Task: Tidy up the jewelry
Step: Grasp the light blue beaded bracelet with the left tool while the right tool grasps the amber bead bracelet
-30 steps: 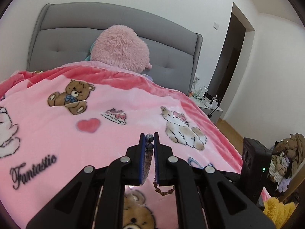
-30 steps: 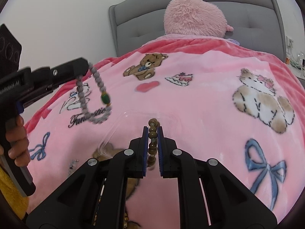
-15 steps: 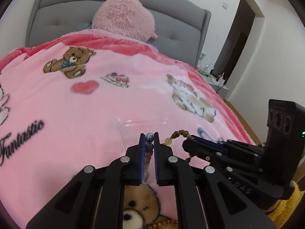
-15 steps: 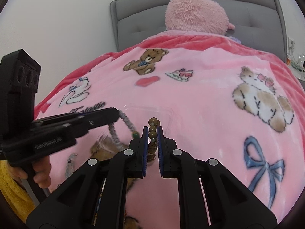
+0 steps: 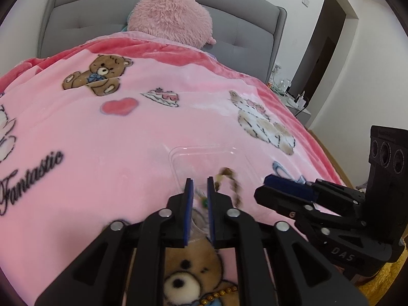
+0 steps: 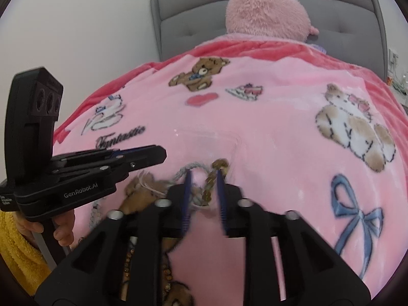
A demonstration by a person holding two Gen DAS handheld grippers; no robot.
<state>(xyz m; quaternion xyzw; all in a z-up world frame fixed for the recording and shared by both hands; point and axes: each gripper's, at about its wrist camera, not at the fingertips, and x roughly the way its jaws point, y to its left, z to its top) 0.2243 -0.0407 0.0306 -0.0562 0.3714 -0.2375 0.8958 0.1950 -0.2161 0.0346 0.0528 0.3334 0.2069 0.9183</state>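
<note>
Since 0.5 s ago, both strands have been released: from the left wrist, the left gripper point(image 5: 198, 182) is seen parted and empty over the clear plastic tray point(image 5: 178, 153), the brown wooden bead bracelet point(image 5: 230, 181) dropping in; from the right wrist, the right gripper point(image 6: 202, 176) is likewise seen open, a grey bead bracelet point(image 6: 187, 169) lies beside the brown 1, and further beads near the lower edge are judged still unsorted.

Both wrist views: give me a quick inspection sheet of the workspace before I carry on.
Surface: pink cartoon blanket over a bed.
Job's things: clear tray on the blanket; brown bead string and grey bead string blurred at the tray, neither clamped; more beads loose near the bottom edge.
Clutter: pink plush cushion at the headboard.
Grippers: left gripper open; right gripper open.
Cables: some on the bedside table.
Surroundings: grey headboard, white walls, dark doorway.
</note>
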